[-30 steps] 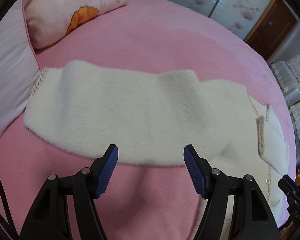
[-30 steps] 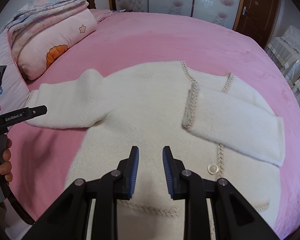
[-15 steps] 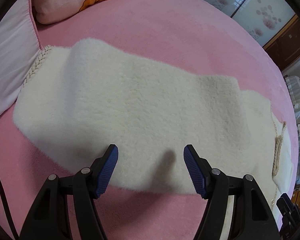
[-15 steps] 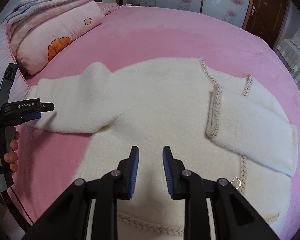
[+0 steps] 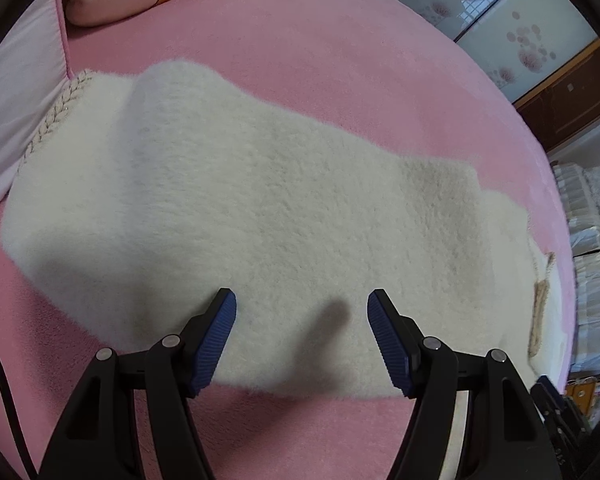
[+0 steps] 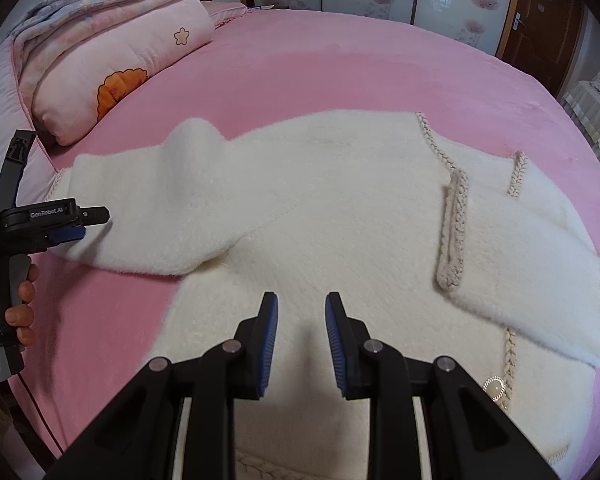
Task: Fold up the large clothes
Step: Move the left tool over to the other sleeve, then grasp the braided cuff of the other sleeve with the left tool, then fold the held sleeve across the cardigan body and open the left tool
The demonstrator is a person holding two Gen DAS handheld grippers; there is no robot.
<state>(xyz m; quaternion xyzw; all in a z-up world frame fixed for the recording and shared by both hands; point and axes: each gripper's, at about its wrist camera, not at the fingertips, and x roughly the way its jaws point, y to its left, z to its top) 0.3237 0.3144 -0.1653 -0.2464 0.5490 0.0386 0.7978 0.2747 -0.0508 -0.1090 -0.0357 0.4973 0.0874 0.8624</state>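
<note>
**Cream cardigan spread on the pink bed, both tools empty**

Starting at my left, the left tool (image 5: 302,312) hangs just above the outstretched sleeve (image 5: 236,208) of the cream cardigan (image 6: 340,232), with its blue pads spread wide and nothing between them. From the left wrist view the fingertips sit over the sleeve's near edge, and I cannot tell whether they touch the fabric. The sleeve's braided cuff (image 5: 56,116) lies at the far left, close to the pale pink edge of the bed. In the right wrist view I see the same tool (image 6: 66,224) from the side, gripped by my hand (image 6: 18,304), its tip at the sleeve's lower edge near the cuff. Behind it, a folded pink quilt (image 6: 112,56) with an orange flower print is stacked at the head of the pink bed (image 6: 340,72).

Moving to the middle, the cardigan's body lies flat on the bed. My right tool (image 6: 302,308) hovers over its lower part, its pads only a narrow gap apart and gripping nothing.

Further right, the other sleeve (image 6: 528,264) is already folded across the front, its braided cuff (image 6: 452,236) pointing toward the middle. A round button (image 6: 494,388) sits just below that sleeve on the front trim
</note>
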